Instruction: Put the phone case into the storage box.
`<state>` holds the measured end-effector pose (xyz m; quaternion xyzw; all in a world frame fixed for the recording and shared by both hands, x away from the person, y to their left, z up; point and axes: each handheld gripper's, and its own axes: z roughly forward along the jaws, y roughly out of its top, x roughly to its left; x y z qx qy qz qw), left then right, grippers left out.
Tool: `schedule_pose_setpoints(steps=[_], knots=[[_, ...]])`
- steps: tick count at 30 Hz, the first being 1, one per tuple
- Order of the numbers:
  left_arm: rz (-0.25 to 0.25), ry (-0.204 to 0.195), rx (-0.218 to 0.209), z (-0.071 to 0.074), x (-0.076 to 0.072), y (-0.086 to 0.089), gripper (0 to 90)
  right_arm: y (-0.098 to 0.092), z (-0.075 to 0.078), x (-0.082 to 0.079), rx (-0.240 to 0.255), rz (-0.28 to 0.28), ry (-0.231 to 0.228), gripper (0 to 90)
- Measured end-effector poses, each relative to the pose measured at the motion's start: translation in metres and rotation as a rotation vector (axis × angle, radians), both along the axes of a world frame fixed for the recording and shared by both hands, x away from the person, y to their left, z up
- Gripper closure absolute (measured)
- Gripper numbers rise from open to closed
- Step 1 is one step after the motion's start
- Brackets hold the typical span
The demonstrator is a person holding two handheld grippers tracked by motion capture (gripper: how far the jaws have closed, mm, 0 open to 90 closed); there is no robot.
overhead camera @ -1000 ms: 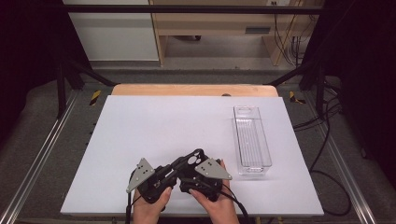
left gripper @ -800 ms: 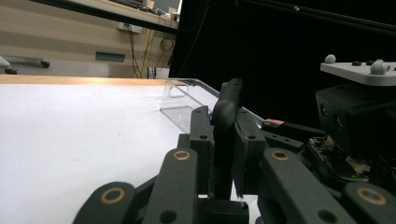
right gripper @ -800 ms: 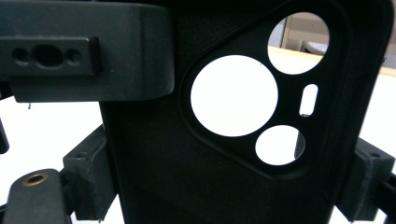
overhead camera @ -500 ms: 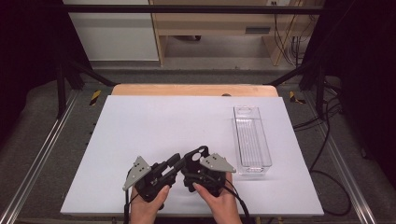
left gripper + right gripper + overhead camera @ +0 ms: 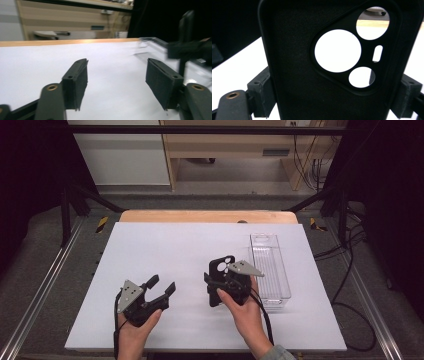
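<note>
A black phone case (image 5: 218,275), matte and finely grained, is standing upright above the white surface (image 5: 165,250), gripped by its long edges in the right gripper (image 5: 220,287). Its corners are rounded, and a raised rounded-triangle panel near the top is pierced by one large round hole, two smaller round holes and a narrow slot. In the right gripper view the case (image 5: 312,75) is rising between two blocky black fingers (image 5: 260,93) whose flat pads are pressing on it from either side; the white surface is showing through the holes. A grey three-cornered plate is sitting on top of this gripper, and a black cable is trailing back along the person's wrist.

Just to the right of the case, a long, narrow tray (image 5: 272,270) of clear plastic with ribbed walls and rounded corners is lying on the surface, running away from the person.

Well apart to the left, the left gripper (image 5: 161,287) is hovering low over the surface. Its fingers have just been opening and are standing wide apart with nothing between them. In the left gripper view the fingers (image 5: 76,81) are showing as thick black wedges with flat inner faces and brass-coloured pivot pins.

The surface is smooth, flat and white, with a light wooden edge (image 5: 207,216) along its far side.
</note>
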<state>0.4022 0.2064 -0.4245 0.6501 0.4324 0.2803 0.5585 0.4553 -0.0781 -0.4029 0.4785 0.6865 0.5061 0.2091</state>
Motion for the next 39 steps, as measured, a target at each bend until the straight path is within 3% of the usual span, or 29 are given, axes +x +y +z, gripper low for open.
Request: schedule_pose_setpoints(steps=[4,11,12,15,19,22,25,34,39], knots=[[0.056,0.022,0.045,-0.009,0.006,0.018,23.4,-0.006,0.014,0.019,-0.002,-0.015,0.002,13.7],[0.077,0.039,0.127,-0.021,0.001,0.037,13.4,-0.014,0.035,0.045,-0.01,-0.044,-0.021,13.7],[0.081,0.042,0.125,-0.023,-0.001,0.04,9.8,-0.019,0.038,0.05,0.011,-0.07,-0.026,13.7],[0.121,0.051,0.114,-0.028,-0.005,0.052,3.7,-0.023,0.04,0.054,0.01,-0.08,-0.037,13.7],[0.134,0.036,0.086,-0.027,-0.007,0.066,2.9,-0.031,0.049,0.064,0.0,-0.112,-0.063,13.7],[0.147,0.023,0.108,-0.029,-0.006,0.074,2.7,-0.039,0.056,0.072,-0.006,-0.153,-0.079,13.7],[0.167,0.012,0.079,-0.027,-0.007,0.081,2.9,-0.043,0.062,0.08,-0.024,-0.178,-0.091,13.7],[0.163,-0.014,0.088,-0.029,-0.006,0.086,2.7,-0.066,0.075,0.098,-0.053,-0.254,-0.152,13.7],[0.165,-0.015,0.091,-0.03,-0.005,0.087,2.7,-0.084,0.073,0.11,-0.059,-0.301,-0.156,13.7]])
